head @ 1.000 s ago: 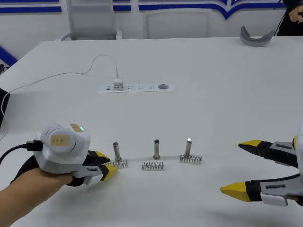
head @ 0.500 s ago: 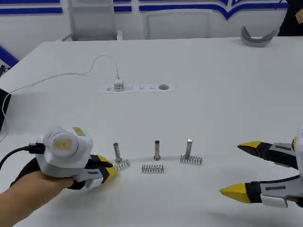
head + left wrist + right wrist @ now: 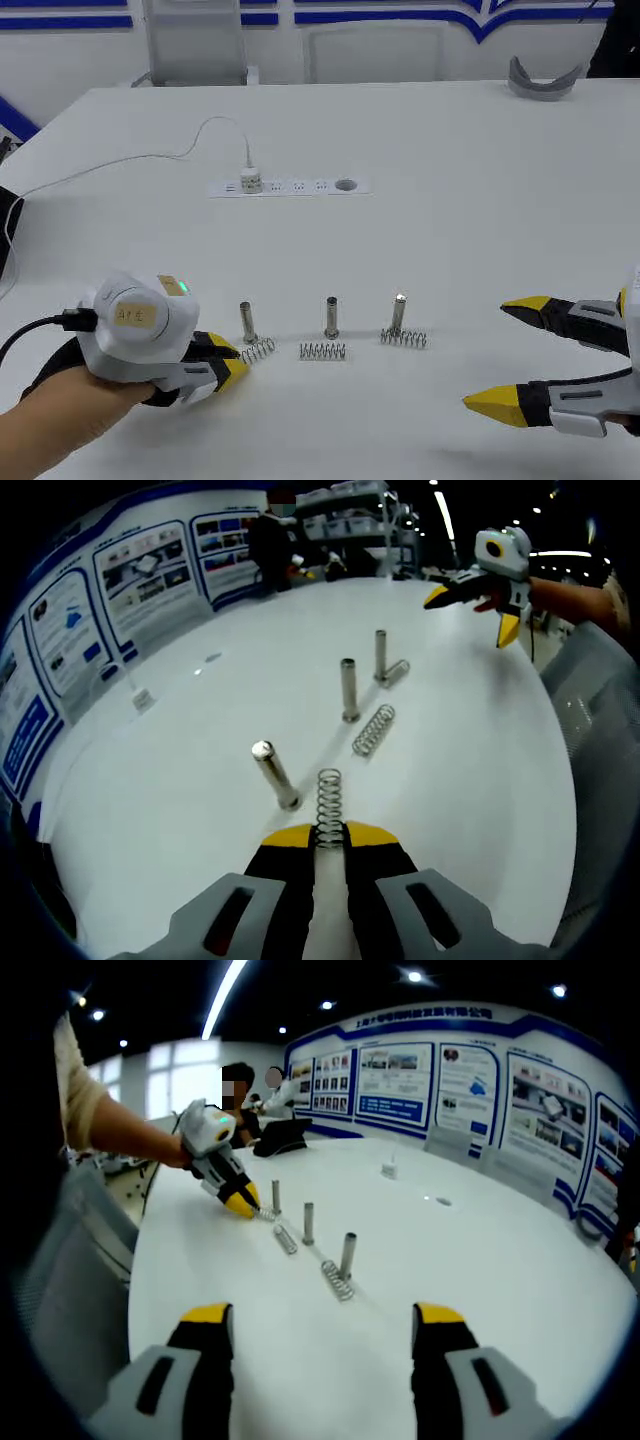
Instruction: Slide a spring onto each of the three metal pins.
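With left gripper [image 3: 328, 832], pinches one end of a spring [image 3: 328, 795] at lower centre of frame, likely to lift it over the pin [image 3: 273, 775] just beside. Holds right gripper [image 3: 320, 1318] spread wide at far right, clear of the work; leaves two other springs [image 3: 373, 729] lying by their pins [image 3: 348, 688] mid-frame. Hard to judge the coil length hidden between the jaws.

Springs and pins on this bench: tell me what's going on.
A person works with a hand-held gripper in each hand. The left hand-held gripper is shut on one end of the leftmost spring, beside the left pin. The middle spring and right spring lie on the table by their pins; all three pins are bare. The right hand-held gripper hangs open and empty.
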`<state>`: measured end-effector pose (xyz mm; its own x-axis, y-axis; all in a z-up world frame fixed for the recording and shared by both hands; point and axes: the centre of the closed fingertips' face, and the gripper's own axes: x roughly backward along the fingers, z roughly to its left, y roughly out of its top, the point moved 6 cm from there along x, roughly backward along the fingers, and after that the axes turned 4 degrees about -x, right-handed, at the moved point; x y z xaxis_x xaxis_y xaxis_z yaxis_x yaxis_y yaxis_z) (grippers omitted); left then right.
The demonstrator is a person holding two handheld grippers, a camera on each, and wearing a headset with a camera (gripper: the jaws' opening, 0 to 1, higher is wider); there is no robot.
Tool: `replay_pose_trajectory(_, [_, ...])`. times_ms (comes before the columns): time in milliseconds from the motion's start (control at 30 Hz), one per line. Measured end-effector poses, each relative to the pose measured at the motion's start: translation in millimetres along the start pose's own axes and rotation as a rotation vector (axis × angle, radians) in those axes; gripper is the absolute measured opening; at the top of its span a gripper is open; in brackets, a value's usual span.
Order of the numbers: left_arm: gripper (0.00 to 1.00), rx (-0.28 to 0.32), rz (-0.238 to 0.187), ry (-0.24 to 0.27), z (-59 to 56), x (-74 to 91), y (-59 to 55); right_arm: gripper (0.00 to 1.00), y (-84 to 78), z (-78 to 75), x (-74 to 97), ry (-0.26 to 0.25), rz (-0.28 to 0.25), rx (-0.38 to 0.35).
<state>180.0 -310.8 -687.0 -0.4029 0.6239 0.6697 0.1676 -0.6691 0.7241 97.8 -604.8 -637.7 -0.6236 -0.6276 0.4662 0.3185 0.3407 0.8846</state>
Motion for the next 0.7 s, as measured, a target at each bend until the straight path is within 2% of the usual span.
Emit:
replay_pose_trajectory(400, [0.1,-0.02,-0.065,-0.025,-20.4,13.7,13.3,0.59,17.0,6.8,1.2,0.031,-0.013,0.004])
replay_pose_trajectory(567, [0.1,-0.035,-0.093,-0.031,-27.6,17.9,21.8,0.55,22.5,10.7,-2.2,0.066,-0.005,0.02])
replay_pose_trajectory(700, [0.1,-0.047,-0.122,-0.037,-33.2,20.2,30.6,0.51,28.3,16.3,-5.9,0.115,-0.001,0.02])
